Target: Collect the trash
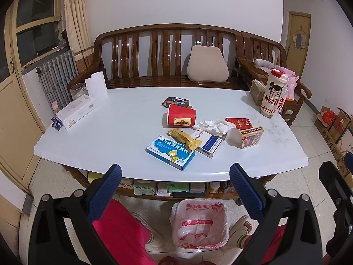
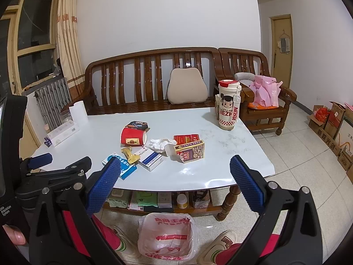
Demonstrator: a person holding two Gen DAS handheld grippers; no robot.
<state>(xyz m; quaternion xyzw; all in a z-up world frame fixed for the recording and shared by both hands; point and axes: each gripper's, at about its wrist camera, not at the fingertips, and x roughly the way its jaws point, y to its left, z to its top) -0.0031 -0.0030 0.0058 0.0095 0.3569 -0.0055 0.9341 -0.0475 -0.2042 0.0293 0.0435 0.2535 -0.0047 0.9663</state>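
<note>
Trash lies in the middle of the white table (image 1: 88, 137): a tipped red paper cup (image 1: 181, 117), a dark box (image 1: 176, 102), crumpled tissue (image 1: 215, 126), a yellow wrapper (image 1: 184, 137), a blue medicine box (image 1: 171, 152), a white-and-blue box (image 1: 207, 143) and red cigarette packs (image 1: 251, 137). On the floor below the table's near edge stands a bin lined with a red-printed plastic bag (image 1: 199, 224). My left gripper (image 1: 175, 176) and right gripper (image 2: 175, 169) hang open before the table's near edge, nothing between their fingers. The same cup (image 2: 133, 137) and bag (image 2: 167, 239) show in the right wrist view.
A tall cartoon-printed bottle (image 1: 273, 93) stands at the table's far right, a white box (image 1: 77, 111), paper roll (image 1: 96, 86) and glass jar at the far left. A wooden bench (image 1: 167, 50) lies behind. A person's red-trousered legs (image 1: 123, 227) flank the bin. Cardboard boxes (image 2: 335, 128) line the right wall.
</note>
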